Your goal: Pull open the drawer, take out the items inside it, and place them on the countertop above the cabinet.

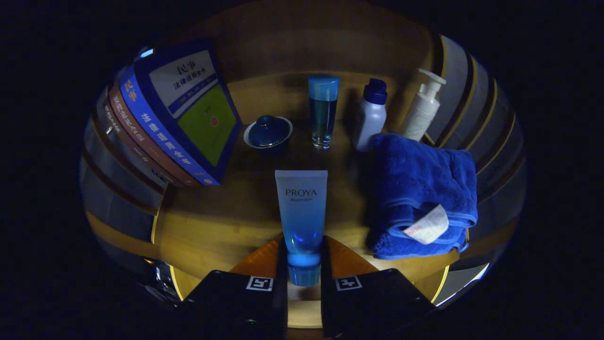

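Gripper (303, 264) fingers were pinching the cap end of the blue tube (302, 212), both pads pressed on it, tube pointing away over the wooden countertop (212, 226). Beyond the tube stood a lidded blue bowl (268, 132), a tall blue bottle (323, 111), a white bottle with dark cap (371, 115) and a white pump bottle (423, 106). Folded blue towel (422, 193) lay just right of the tube, stacked books (174, 118) leaned well off to its left.
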Demonstrator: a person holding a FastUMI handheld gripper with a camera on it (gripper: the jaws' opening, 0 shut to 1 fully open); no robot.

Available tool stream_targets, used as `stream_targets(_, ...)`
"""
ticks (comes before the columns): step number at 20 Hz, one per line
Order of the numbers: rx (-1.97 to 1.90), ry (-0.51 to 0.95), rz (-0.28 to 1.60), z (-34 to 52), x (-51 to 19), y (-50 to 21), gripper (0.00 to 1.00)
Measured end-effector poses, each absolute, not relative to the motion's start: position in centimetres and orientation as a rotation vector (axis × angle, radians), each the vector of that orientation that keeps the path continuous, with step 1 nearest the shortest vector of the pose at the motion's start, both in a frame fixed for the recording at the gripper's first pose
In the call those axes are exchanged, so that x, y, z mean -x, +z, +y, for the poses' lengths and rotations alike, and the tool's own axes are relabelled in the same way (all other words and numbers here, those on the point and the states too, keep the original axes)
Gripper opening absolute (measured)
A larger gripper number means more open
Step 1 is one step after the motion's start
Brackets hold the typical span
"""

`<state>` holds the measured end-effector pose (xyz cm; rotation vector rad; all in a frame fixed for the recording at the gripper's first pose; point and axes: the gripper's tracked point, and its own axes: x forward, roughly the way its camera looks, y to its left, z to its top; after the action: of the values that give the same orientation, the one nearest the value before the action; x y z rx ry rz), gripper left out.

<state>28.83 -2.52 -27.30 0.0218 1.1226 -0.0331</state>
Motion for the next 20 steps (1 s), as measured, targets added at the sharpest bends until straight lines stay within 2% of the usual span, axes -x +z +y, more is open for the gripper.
stream_targets(2,-0.035,-0.037,1.125,-2.6,-29.5,-28.3,0.32)
stream_targets(5,-0.071,-0.022,1.100,-2.3,-29.9,-27.7,0.49)
stream_targets(9,-0.046,-0.026,1.017,-2.7,-30.0,-25.2,1.00)
stream_targets(14,-0.058,-0.026,0.955,-2.6,-27.3,-22.5,0.99)
stream_targets(20,-0.083,0.013,0.820,-1.5,-20.8,-18.4,1.00)
